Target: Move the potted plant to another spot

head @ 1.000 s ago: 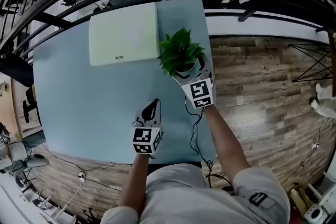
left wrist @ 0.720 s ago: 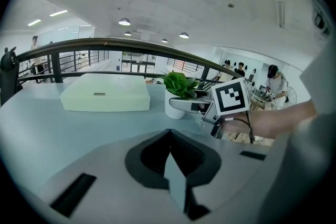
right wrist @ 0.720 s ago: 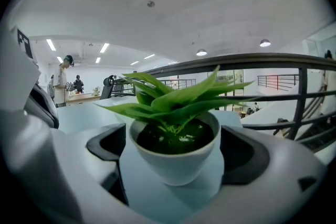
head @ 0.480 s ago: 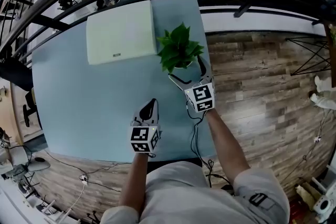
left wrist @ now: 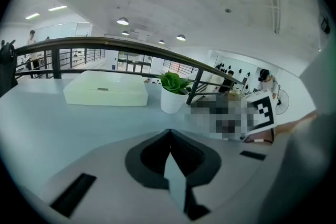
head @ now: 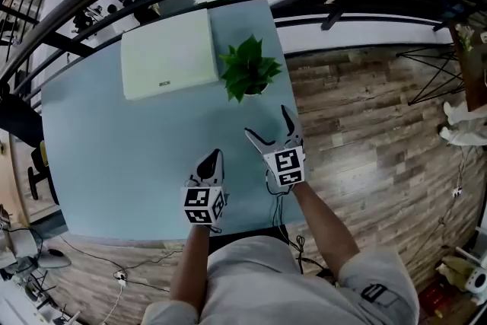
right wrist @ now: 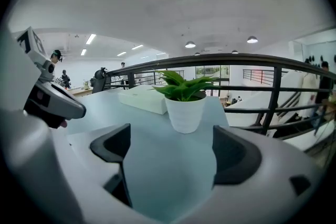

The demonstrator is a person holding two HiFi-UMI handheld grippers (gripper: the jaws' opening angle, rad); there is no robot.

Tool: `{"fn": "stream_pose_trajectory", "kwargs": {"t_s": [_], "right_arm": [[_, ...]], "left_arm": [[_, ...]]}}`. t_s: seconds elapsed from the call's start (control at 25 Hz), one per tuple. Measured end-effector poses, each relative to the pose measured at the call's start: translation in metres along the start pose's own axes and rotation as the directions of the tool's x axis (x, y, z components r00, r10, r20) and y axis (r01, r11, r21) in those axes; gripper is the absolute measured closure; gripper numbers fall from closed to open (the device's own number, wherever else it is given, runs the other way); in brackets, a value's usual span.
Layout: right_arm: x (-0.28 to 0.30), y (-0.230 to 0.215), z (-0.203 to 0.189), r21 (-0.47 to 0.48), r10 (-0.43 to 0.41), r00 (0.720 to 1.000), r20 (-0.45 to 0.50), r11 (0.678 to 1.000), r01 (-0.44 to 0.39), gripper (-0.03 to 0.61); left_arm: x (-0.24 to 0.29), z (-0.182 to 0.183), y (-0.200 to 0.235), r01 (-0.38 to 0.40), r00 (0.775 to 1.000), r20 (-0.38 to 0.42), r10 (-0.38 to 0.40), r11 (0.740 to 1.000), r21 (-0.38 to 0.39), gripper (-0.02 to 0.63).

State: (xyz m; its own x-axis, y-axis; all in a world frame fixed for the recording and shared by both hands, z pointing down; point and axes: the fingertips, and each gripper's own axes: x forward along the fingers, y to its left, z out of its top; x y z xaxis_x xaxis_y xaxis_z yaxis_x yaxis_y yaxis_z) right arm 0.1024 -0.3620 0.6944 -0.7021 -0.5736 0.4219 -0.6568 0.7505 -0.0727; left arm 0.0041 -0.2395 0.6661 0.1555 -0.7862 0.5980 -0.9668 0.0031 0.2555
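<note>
Drawing back toward six o'clock, the right gripper (head: 268,122), jaws wide, empty and just narrowing slightly, has left the potted plant (head: 249,71) standing free at the table's (head: 129,141) one o'clock corner, at three o'clock of the box (head: 167,53), while the left gripper (head: 213,157) sits closed on nothing, so the move looks done.

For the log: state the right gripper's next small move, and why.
Probably keep drawing the right gripper back. It has backed away from the plant, which stands free on the table; its jaws, just closing slightly, are apart with nothing between them.
</note>
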Motion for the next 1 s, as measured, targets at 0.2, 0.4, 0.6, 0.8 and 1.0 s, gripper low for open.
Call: {"fn": "stream_pose_trajectory", "kwargs": {"t_s": [0.2,0.4,0.6,0.8,1.0], "right_arm": [[-0.02,0.033,0.005,0.036,0.001,1.0,0.015,0.999,-0.001,0.202],[-0.046,0.054,0.035,-0.02,-0.057,0.996,0.07,0.998,0.059,0.455],[-0.069,0.076,0.025,-0.156,-0.125,0.992,-0.019,0.98,0.12,0.575],[-0.077,0.098,0.013,-0.026,-0.11,0.99,-0.091,0.994,0.108,0.575],[-0.09,0.119,0.007,0.034,-0.104,0.984,-0.143,0.993,0.109,0.575]], "left_arm": [[-0.013,0.001,0.01,0.036,0.999,0.012,-0.036,0.999,-0.002,0.601],[-0.027,-0.005,0.009,0.112,0.994,0.016,-0.111,0.994,-0.002,0.601],[-0.047,-0.003,0.001,0.166,0.985,0.041,-0.167,0.986,0.025,0.601],[-0.061,0.001,0.008,0.186,0.981,0.05,-0.189,0.981,0.051,0.601],[-0.088,0.001,0.024,0.17,0.984,0.044,-0.173,0.984,0.057,0.601]]}}
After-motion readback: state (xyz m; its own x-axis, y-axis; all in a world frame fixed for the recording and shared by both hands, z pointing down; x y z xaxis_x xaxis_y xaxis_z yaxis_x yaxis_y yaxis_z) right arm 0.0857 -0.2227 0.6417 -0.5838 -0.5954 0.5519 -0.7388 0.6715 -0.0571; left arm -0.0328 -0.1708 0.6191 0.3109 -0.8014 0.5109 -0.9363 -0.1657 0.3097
